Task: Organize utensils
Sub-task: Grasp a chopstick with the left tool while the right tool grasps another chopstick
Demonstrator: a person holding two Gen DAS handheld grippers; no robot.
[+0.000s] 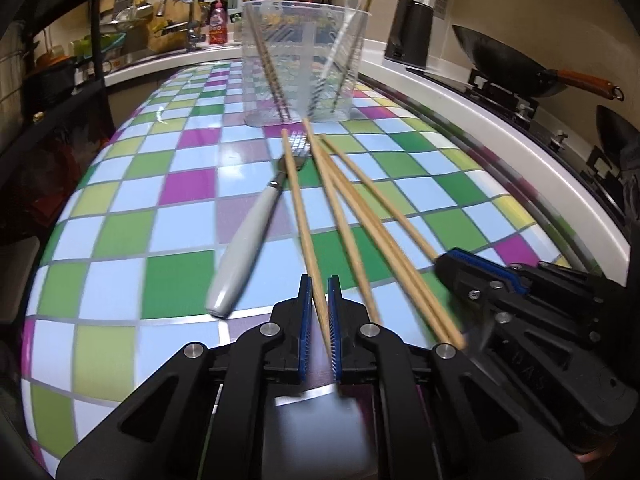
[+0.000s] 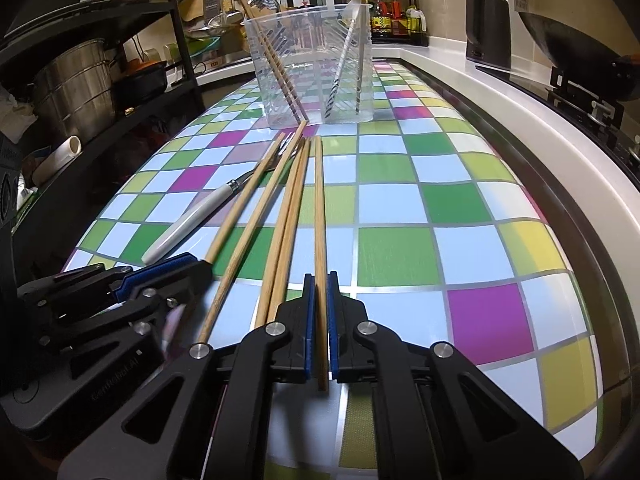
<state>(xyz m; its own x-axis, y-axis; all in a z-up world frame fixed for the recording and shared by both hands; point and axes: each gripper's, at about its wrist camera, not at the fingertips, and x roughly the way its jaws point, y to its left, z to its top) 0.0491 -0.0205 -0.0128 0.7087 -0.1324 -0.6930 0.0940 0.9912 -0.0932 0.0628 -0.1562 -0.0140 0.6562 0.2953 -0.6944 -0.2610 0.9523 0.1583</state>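
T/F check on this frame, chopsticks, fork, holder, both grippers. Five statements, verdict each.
1. The left gripper is shut on a chopstick. True.
2. The right gripper stands open and holds nothing. False: it is shut on a chopstick.
3. The clear holder is empty. False: chopsticks and a white utensil already stand in it.
4. A white-handled fork lies on the checkered tabletop, to the left of the chopsticks. True.
5. The fork is held in a gripper. False: it lies free, with a chopstick across its tines.
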